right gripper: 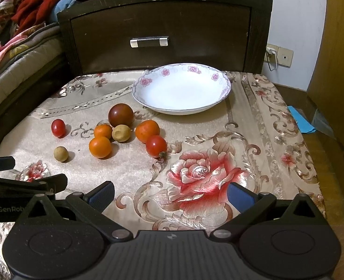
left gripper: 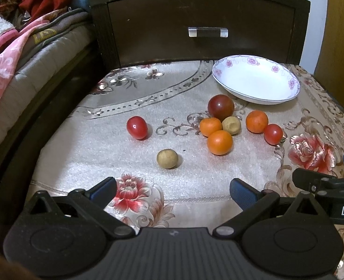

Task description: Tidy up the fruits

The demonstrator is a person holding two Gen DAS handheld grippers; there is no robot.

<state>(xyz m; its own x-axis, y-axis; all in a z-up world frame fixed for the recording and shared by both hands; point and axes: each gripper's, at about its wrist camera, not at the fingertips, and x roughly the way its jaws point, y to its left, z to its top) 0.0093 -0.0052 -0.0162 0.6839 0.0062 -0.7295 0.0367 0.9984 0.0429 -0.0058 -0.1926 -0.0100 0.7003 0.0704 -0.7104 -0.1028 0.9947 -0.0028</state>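
Several small fruits lie on a floral cloth. A dark red fruit (left gripper: 220, 106) (right gripper: 121, 114), three orange fruits (left gripper: 219, 142) (right gripper: 100, 147), two tan ones (left gripper: 167, 158) (right gripper: 61, 154) and two red tomatoes (left gripper: 137, 127) (right gripper: 156, 146) sit in front of an empty white floral plate (left gripper: 256, 79) (right gripper: 181, 88). My left gripper (left gripper: 172, 192) is open and empty, near the table's front edge, just short of the lone tan fruit. My right gripper (right gripper: 170, 194) is open and empty above the big rose pattern, right of the fruits.
A dark wooden nightstand with a drawer (left gripper: 207, 32) (right gripper: 148, 42) stands behind the table. A bed with blankets (left gripper: 20, 53) lies to the left. A wall socket (right gripper: 278, 54) and wooden door (right gripper: 335, 70) are on the right. Blue paper (right gripper: 300, 120) lies on the floor.
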